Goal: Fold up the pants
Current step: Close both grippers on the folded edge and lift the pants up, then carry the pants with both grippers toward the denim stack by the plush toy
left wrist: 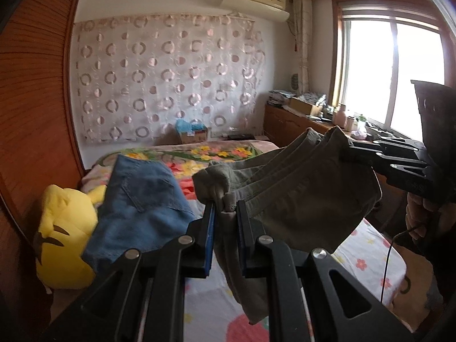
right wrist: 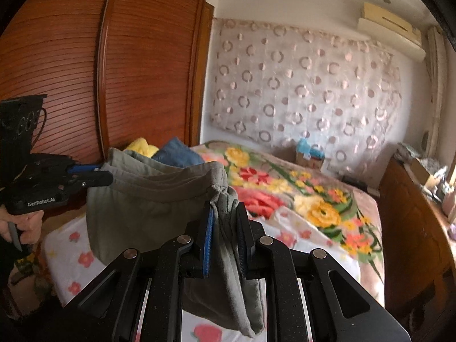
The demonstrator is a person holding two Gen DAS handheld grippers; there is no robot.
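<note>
Olive-green pants [left wrist: 299, 193] hang in the air above the bed, stretched between my two grippers. My left gripper [left wrist: 225, 209] is shut on one bunched end of the pants, with cloth drooping between its blue pads. The right gripper [left wrist: 346, 154] shows at the right of the left wrist view, clamped on the other end. In the right wrist view my right gripper [right wrist: 223, 208] is shut on the pants [right wrist: 148, 196], and the left gripper [right wrist: 105, 172] pinches the far end at the left. A hand [right wrist: 25, 228] holds that gripper's handle.
Folded blue jeans [left wrist: 142, 208] lie on the bed beside a yellow plush toy [left wrist: 62, 236]. The bed [right wrist: 307, 199] has a floral blanket. A wooden wardrobe [right wrist: 85, 71] stands on the left side. A cluttered wooden cabinet [left wrist: 293, 119] runs under the window.
</note>
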